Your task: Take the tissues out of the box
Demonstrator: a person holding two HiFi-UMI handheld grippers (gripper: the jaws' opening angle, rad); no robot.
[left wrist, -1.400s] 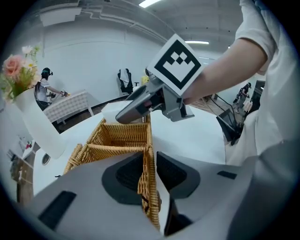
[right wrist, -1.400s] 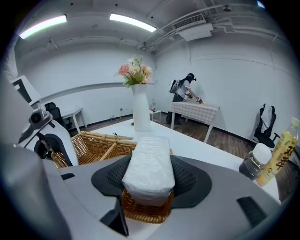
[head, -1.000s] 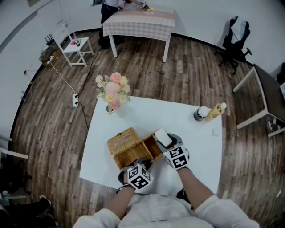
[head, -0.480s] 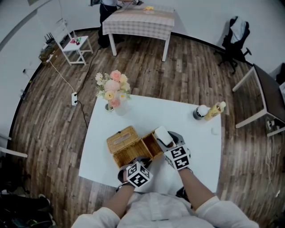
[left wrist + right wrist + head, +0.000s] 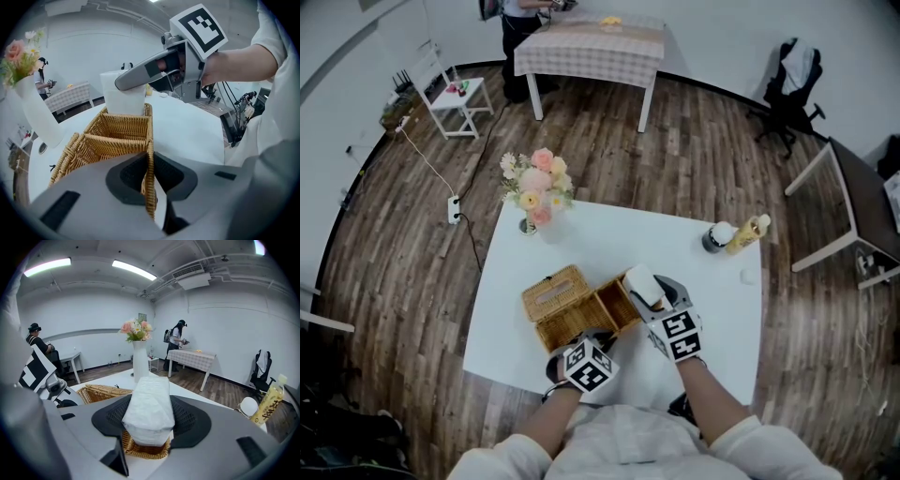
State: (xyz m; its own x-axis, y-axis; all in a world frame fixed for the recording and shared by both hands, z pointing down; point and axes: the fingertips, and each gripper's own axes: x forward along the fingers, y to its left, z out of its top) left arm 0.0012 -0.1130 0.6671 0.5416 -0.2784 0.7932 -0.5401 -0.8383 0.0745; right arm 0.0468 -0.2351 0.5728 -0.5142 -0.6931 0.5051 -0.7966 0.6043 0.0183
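Head view: wicker box (image 5: 572, 323) on white table (image 5: 712, 309), lid flopped open to left. Right gripper (image 5: 652, 292) clamped on tissue pack (image 5: 639, 281) at box's right end.

Left gripper view: left gripper (image 5: 150, 180) pinching near box wall. Pack stands on end, bottom below far rim.

Right gripper view: pads squeeze pack's sides, wicker right underneath. My guess: exit is straight up.

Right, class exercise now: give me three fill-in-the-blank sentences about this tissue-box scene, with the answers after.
1. The right gripper holds a white pack of ____.
2. The left gripper clamps the wicker box, whose lid is ____.
3. The vase holds ____.
Answers: tissues; open; flowers.
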